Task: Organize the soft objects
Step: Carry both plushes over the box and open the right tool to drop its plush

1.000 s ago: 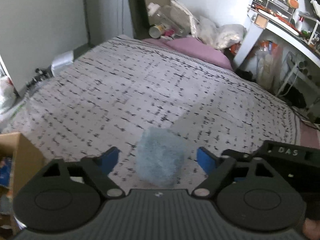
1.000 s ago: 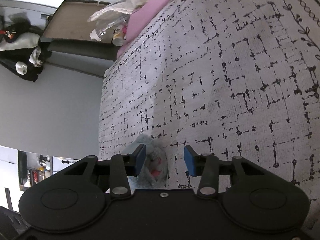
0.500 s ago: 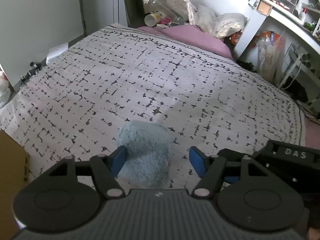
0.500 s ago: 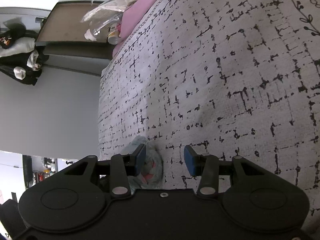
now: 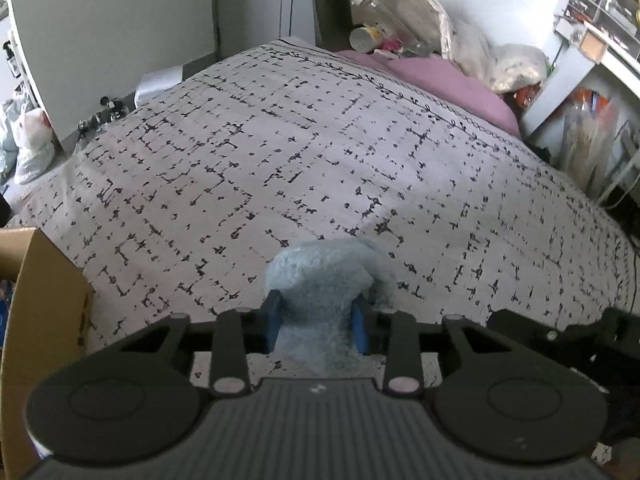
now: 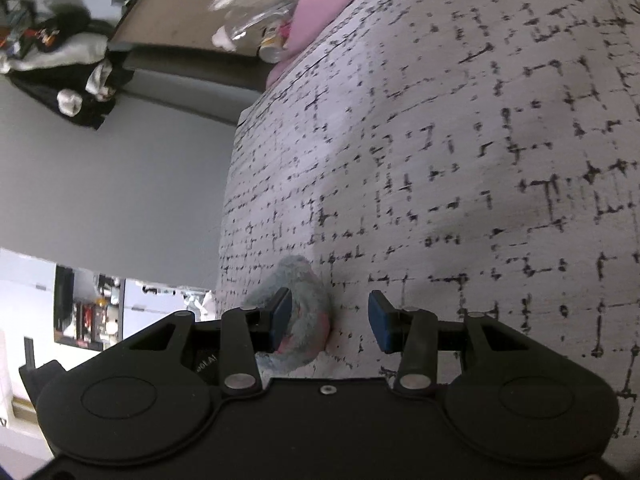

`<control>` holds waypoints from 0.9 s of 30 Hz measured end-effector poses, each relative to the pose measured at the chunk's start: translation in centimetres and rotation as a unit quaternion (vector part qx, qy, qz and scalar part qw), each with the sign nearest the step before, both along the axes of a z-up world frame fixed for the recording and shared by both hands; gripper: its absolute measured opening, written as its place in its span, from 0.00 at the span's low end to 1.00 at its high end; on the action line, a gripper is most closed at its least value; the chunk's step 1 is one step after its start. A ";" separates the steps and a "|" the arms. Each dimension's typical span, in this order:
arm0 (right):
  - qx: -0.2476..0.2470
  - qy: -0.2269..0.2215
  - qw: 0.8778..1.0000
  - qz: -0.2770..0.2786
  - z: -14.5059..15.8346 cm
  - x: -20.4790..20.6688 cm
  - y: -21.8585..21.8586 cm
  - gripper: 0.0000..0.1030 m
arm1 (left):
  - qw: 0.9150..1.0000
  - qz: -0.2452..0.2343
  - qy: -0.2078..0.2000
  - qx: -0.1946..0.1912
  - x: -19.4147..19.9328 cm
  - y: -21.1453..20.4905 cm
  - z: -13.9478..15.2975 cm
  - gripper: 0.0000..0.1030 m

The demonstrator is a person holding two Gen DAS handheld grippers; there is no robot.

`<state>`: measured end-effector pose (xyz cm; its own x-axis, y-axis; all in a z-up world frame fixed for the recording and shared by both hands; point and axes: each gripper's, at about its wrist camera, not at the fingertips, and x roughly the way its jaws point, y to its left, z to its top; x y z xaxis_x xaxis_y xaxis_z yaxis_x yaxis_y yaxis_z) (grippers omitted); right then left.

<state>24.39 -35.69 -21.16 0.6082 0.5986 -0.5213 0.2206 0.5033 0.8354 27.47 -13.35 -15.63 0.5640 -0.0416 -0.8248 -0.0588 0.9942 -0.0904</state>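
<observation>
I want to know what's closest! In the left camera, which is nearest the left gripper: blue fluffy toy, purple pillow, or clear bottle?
1. Blue fluffy toy, squeezed in the left gripper.
2. Purple pillow, far end of bed, right.
3. Clear bottle, behind the pillow.

Plush toy (image 5: 324, 276) on bedspread (image 5: 320, 152), between left claw (image 5: 316, 322) fingers; cardboard box (image 5: 40, 320) left.
</observation>
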 end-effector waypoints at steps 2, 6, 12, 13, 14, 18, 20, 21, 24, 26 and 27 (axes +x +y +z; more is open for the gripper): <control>-0.001 -0.008 1.000 0.012 0.3 0.0 0.5 0.43 | 1.000 0.008 0.005 -0.021 0.0 0.6 0.2 0.32; -0.008 -0.022 0.999 0.028 0.9 0.0 1.1 0.43 | 0.999 0.014 0.008 -0.046 -0.5 1.2 0.7 0.32; -0.010 -0.018 0.999 0.031 1.0 -0.1 1.4 0.44 | 0.994 0.016 0.021 -0.102 -1.7 1.9 1.5 0.32; -0.011 -0.020 0.999 0.033 1.1 -0.3 1.5 0.44 | 0.993 0.013 0.024 -0.111 -1.9 1.8 1.7 0.32; -0.012 -0.020 0.999 0.036 1.1 -0.3 1.6 0.43 | 0.992 0.011 0.028 -0.121 -2.2 1.7 1.9 0.32; -0.017 -0.029 0.997 0.063 1.7 -0.5 2.7 0.33 | 0.988 0.006 0.030 -0.150 -3.2 1.6 2.8 0.31; -0.036 -0.038 0.996 0.075 2.3 -0.8 3.3 0.29 | 0.990 0.008 0.029 -0.138 -3.6 1.5 3.3 0.31; -0.042 -0.044 0.995 0.077 2.6 -1.0 3.4 0.25 | 0.990 0.008 0.029 -0.138 -3.7 1.7 3.4 0.31; -0.042 -0.052 0.994 0.081 3.3 -1.6 3.6 0.23 | 0.991 0.006 0.024 -0.135 -4.1 2.1 4.2 0.31; -0.045 -0.061 0.994 0.081 4.0 -2.1 3.8 0.22 | 0.992 0.001 0.016 -0.128 -4.6 2.3 4.8 0.31; -0.047 -0.065 0.994 0.080 4.3 -2.4 4.0 0.22 | 0.992 -0.002 0.012 -0.122 -4.9 2.3 5.1 0.31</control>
